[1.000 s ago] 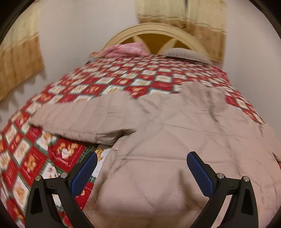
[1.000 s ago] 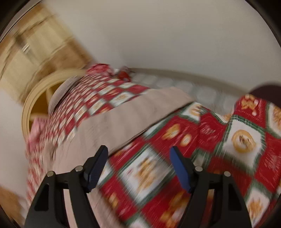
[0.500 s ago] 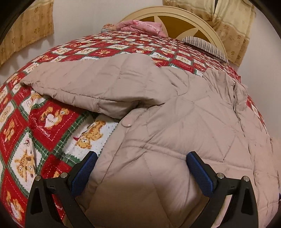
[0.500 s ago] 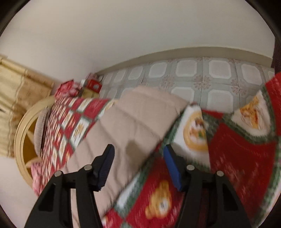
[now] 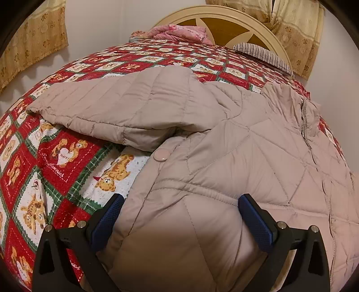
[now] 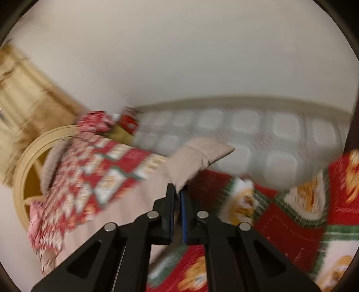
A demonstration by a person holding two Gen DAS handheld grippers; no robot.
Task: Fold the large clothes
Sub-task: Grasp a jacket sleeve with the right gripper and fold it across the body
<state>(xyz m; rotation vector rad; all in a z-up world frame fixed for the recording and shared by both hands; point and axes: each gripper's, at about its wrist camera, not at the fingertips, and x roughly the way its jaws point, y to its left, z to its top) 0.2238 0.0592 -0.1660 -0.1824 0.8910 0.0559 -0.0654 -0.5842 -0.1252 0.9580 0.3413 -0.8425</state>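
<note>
A beige quilted jacket point(image 5: 235, 157) lies spread across a bed covered by a red, white and green teddy-bear quilt point(image 5: 56, 161). In the left wrist view, starting at the left edge, a yellow patterned curtain point(image 5: 33, 40) hangs on the pale wall. One jacket sleeve point(image 5: 116, 105) stretches out to the left over the quilt, its cuff near the bed's left side. A round beige snap button point(image 5: 161, 155) sits on the jacket's edge just below the sleeve. The left hand-held gripper point(image 5: 181, 220) hovers low over the jacket's hem with its blue-padded jaws spread wide, one pad point(image 5: 105, 222) over the jacket's left edge and the other over the fabric (neither is closed on cloth). Further right, the zipper point(image 5: 304, 116) runs down from the collar. At the head of the bed are a pink bundle of bedding point(image 5: 179, 32), a cream arched headboard point(image 5: 246, 20) and a striped pillow point(image 5: 262, 54).

The right wrist view is blurred. From the left come the headboard point(image 6: 24, 161), the quilt point(image 6: 101, 166) and the jacket's body point(image 6: 125, 202). In the middle, the right hand-held gripper point(image 6: 177, 193) has its jaws pinched together on the other sleeve's cuff point(image 6: 199, 155), which sticks up beyond the fingertips. To the right lie a pale tiled floor point(image 6: 258, 128) and more quilt point(image 6: 303, 213)
</note>
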